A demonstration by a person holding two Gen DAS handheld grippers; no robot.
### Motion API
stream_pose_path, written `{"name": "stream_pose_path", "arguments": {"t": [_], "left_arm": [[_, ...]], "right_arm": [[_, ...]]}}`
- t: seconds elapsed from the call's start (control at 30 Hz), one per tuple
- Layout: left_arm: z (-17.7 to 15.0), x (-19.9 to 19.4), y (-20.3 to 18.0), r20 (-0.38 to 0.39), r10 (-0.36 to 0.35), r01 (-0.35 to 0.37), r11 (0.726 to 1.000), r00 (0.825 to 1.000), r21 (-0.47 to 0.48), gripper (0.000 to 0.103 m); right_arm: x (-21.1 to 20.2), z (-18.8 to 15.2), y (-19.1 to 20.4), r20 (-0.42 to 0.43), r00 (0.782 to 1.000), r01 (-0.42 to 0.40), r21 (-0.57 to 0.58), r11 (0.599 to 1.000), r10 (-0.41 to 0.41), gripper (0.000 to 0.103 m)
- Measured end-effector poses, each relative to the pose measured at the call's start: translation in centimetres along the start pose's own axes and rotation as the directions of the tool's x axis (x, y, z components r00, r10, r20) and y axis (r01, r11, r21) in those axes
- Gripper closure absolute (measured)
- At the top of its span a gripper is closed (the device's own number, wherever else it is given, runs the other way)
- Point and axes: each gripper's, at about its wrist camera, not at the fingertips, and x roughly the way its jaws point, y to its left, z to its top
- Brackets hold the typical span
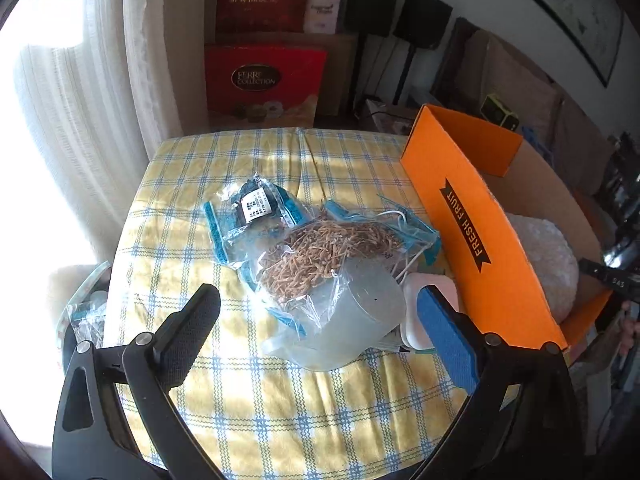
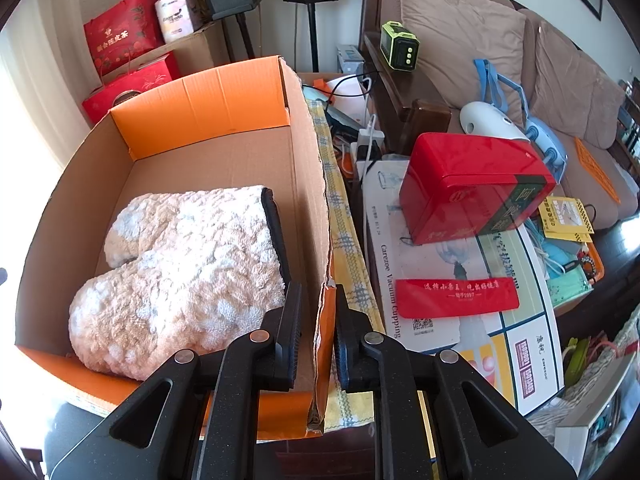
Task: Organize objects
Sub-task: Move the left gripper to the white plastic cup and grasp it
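An orange "FRESH FRUIT" cardboard box (image 1: 468, 216) stands at the right of the checked table (image 1: 240, 380). A fluffy white mitt (image 2: 180, 276) lies inside it. On the table lie a bag of dried brown strands (image 1: 332, 252), a bag with a dark item (image 1: 256, 208), a frosted plastic cup (image 1: 356, 320) on its side and a white-pink case (image 1: 424, 300). My left gripper (image 1: 320, 312) is open, its fingers either side of the cup, just short of it. My right gripper (image 2: 318, 332) is shut on the box's right wall (image 2: 316, 200).
Red gift boxes (image 1: 264, 76) and speakers (image 1: 420, 20) stand behind the table. Right of the box a red tin (image 2: 472, 184) sits on a flat printed carton (image 2: 460, 280), with cables, a green gadget (image 2: 400, 46) and a sofa (image 2: 520, 60) beyond.
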Motion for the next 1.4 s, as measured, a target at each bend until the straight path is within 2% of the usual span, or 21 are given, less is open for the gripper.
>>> {"name": "stream_pose_path", "arguments": {"t": [0.2,0.3,0.37,0.43,0.8,0.93,1.03,1.23,1.4], "left_arm": [[-1.2,0.3,-1.6,0.022,-0.005,0.003,0.997,1.0,0.072,0.005],[-1.5,0.5,-2.3,0.025,0.0,-0.003,0.996,1.0,0.094,0.01],[-1.6,0.7,-2.5,0.021,0.006,-0.008,0.995,1.0,0.096,0.027],[-1.7,1.1,-2.6,0.01,0.009,-0.01,0.995,1.0,0.1,0.033],[-1.4,3.7,-3.4,0.011,0.072,-0.073,0.985,0.997,0.154,0.034],[-1.6,3.3,-3.9,0.025,0.073,-0.076,0.979,0.997,0.19,0.044],[-1.6,2.5,-4.5,0.048,0.101,-0.109,0.968,0.994,0.226,0.048],[-0.2,-0.3,-4.1,0.017,0.032,-0.034,0.985,0.999,0.169,0.051],[1.5,-3.3,-4.2,0.045,-0.017,0.011,0.99,0.999,0.138,0.051]], "right_arm": [[0.0,0.0,0.0,-0.001,1.0,0.001,-0.003,1.0,-0.001,0.088],[0.0,0.0,0.0,0.0,1.0,0.001,-0.002,1.0,-0.001,0.088],[0.0,-0.1,0.0,0.0,1.0,0.001,-0.002,1.0,-0.001,0.088],[0.0,0.0,0.0,0.0,1.0,0.001,-0.002,1.0,-0.001,0.088],[0.0,0.0,0.1,-0.001,1.0,0.001,-0.003,1.0,-0.001,0.088],[0.0,-0.2,0.1,-0.001,1.0,0.0,-0.005,1.0,0.0,0.088],[0.0,-0.2,0.1,-0.001,1.0,-0.001,-0.005,1.0,0.001,0.088],[0.0,-0.3,0.1,-0.001,1.0,-0.001,-0.005,1.0,0.001,0.088],[0.0,-0.3,0.2,-0.001,1.0,-0.004,-0.004,1.0,0.004,0.088]]}}
